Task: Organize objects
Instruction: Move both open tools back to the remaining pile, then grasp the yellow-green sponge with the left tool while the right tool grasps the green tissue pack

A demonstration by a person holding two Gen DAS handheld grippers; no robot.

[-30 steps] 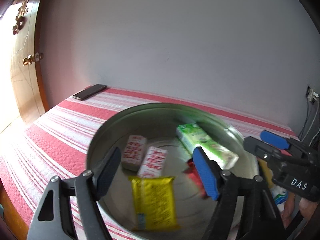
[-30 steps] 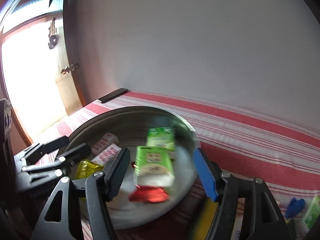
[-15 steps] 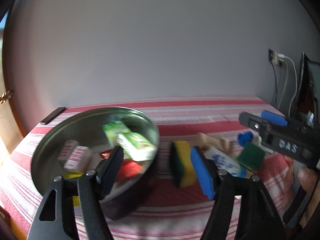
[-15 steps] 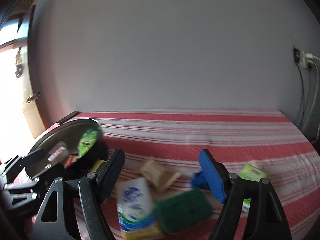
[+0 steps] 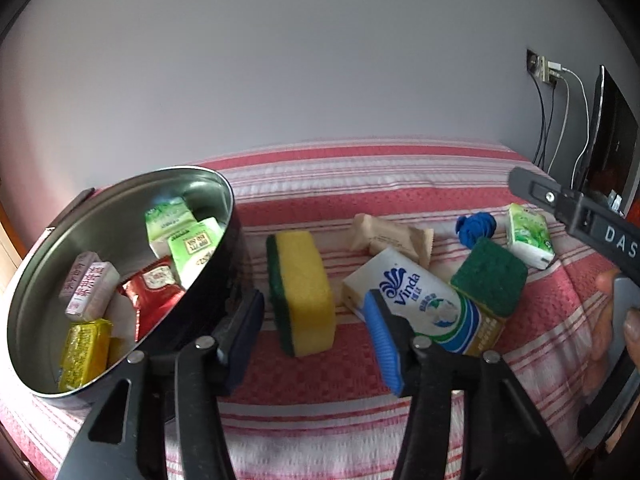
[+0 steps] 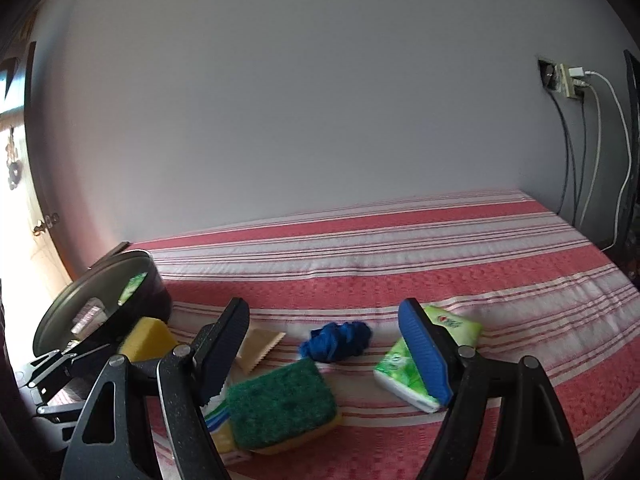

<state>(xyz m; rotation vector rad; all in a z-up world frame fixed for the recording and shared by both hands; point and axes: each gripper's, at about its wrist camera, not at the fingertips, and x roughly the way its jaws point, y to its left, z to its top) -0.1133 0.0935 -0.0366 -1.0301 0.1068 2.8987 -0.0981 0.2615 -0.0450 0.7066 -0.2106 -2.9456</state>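
A yellow sponge with a green back (image 5: 300,292) stands on edge on the striped cloth, just right of the metal pan (image 5: 100,216) that holds several small packets. My left gripper (image 5: 314,336) straddles this sponge. Its jaws are closing, with gaps still showing on both sides. To the right lie a Vinda tissue pack (image 5: 420,304), a green scrub sponge (image 6: 280,400), a brown packet (image 5: 392,236), a blue cloth ball (image 6: 336,340) and a green tissue pack (image 6: 400,368). My right gripper (image 6: 324,352) hangs open and empty over the cloth ball and the scrub sponge.
The red and white striped cloth (image 6: 400,248) runs back to a grey wall. A socket with cables (image 6: 560,76) and a dark screen (image 5: 612,140) stand at the right. A door (image 6: 40,224) and a dark phone (image 6: 120,246) are at the far left.
Both grippers have swung right, from above the pan to the loose items. The left jaws have narrowed around the yellow sponge. The right jaws have widened.
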